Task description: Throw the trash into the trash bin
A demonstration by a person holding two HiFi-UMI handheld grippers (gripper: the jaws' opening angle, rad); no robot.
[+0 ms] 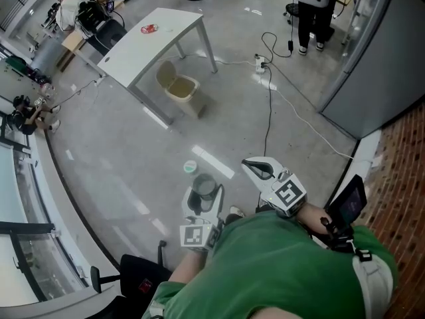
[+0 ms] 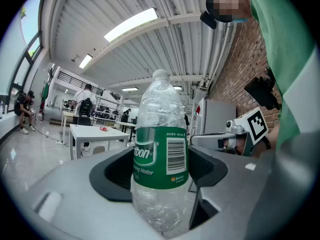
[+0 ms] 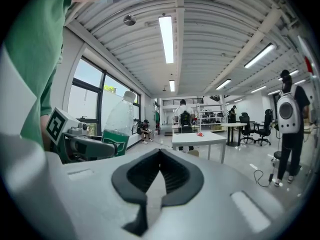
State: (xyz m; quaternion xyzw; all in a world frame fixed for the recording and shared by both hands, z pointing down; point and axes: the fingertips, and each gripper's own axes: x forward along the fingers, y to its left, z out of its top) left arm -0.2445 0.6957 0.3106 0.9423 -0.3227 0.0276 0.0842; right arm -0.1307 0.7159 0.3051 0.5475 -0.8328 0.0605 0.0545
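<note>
Standing upright between the jaws of the left gripper (image 2: 159, 171) is a clear plastic bottle (image 2: 161, 134) with a green label and a barcode. Those jaws stand wide, one dark pad at each side of the label, and they hold the bottle clear of the floor (image 1: 133, 165). In the head view the bottle shows from above, near the person's green shirt (image 1: 279, 271).

Just to its right, the right gripper (image 3: 160, 154) has its jaws closed tip to tip with nothing between them. Both grippers point roughly level, side by side and apart.

Far ahead and slightly left, a beige trash bin (image 1: 179, 85) stands on the floor with its lid tipped up, just beside the legs of a white counter (image 1: 166, 35). A small red thing (image 1: 149, 28) lies on the counter's top. The bin is well apart from the bottle. A dark cable (image 1: 268, 105) runs across the floor to the right of the bin.
</note>
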